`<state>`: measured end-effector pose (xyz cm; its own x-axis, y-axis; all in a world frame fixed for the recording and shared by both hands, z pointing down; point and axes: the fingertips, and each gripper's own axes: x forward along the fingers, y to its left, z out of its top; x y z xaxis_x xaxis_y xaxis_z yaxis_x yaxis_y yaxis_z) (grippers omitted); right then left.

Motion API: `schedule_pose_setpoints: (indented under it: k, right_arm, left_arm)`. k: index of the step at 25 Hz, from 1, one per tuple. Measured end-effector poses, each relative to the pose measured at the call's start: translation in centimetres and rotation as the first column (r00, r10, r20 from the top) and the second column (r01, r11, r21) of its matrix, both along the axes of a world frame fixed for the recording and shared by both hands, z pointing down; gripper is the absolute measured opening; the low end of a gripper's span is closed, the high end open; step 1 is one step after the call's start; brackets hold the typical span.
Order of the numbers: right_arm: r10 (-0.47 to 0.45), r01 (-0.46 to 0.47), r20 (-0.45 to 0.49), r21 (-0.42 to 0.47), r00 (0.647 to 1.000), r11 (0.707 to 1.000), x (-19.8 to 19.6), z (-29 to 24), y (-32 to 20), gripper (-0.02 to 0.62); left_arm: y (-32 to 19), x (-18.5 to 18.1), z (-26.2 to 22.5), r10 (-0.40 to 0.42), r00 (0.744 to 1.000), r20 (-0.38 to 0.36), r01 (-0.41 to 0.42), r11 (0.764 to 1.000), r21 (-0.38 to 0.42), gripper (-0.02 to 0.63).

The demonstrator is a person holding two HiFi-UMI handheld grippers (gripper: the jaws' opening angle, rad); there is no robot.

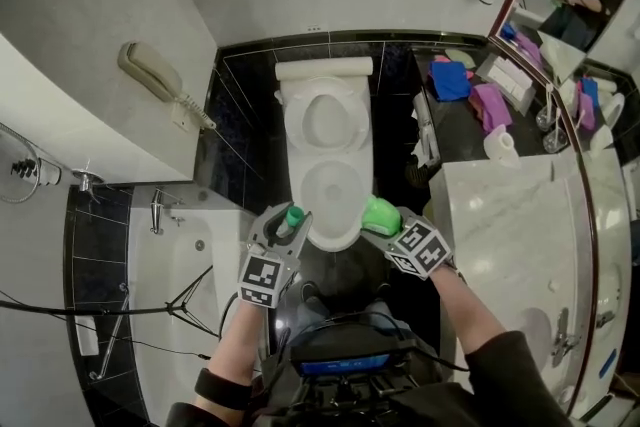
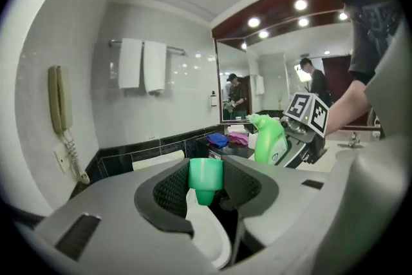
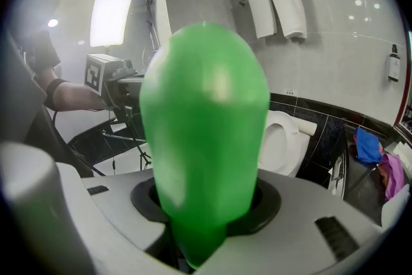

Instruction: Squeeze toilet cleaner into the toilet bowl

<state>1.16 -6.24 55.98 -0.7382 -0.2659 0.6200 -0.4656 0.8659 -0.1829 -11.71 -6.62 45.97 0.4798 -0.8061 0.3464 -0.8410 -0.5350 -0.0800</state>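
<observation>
A green cap (image 2: 205,177) is pinched between the part-closed jaws of the left gripper (image 1: 288,221) — the right gripper (image 1: 381,218) is clamped around a green bottle (image 3: 205,138).

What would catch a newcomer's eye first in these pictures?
A bright green bottle, gripped in the right tongs, fills most of the right gripper view. A small green cap is pinched in the left tongs. Just beyond both stands the white toilet, lid up, against the black tiled wall.
</observation>
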Motion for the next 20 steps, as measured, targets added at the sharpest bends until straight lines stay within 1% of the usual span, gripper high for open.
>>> schedule_pose_setpoints:
  k: [2,6,9,11,20]
  right_arm:
    - [0.025,-0.025,0.013,-0.007,1.000,1.000,0.2,0.4,0.1,0.186]
    - [0.068,-0.067,0.041,-0.008,0.997,0.998,0.5,0.8,0.1,0.187]
    - [0.087,-0.087,0.038,-0.005,0.995,0.996,0.7,0.7,0.2,0.187]
    - [0.099,-0.099,0.039,-0.002,0.994,0.995,1.0,1.1,0.1,0.187]
    - [0.123,-0.121,0.063,-0.029,0.990,0.992,1.2,1.2,-0.1,0.189]
  left_arm:
    - [0.1,-0.9,0.5,-0.037,0.998,-0.050,0.036,0.999,-0.017,0.158]
    - [0.2,-2.1,1.5,-0.072,0.995,-0.069,0.070,0.997,-0.036,0.158]
    - [0.0,-3.0,1.8,-0.103,0.990,-0.095,0.099,0.994,-0.041,0.158]
    - [0.0,-3.2,1.8,-0.110,0.987,-0.114,0.107,0.994,-0.038,0.158]
    - [-0.4,-3.4,1.8,-0.122,0.982,-0.145,0.120,0.993,-0.021,0.158]
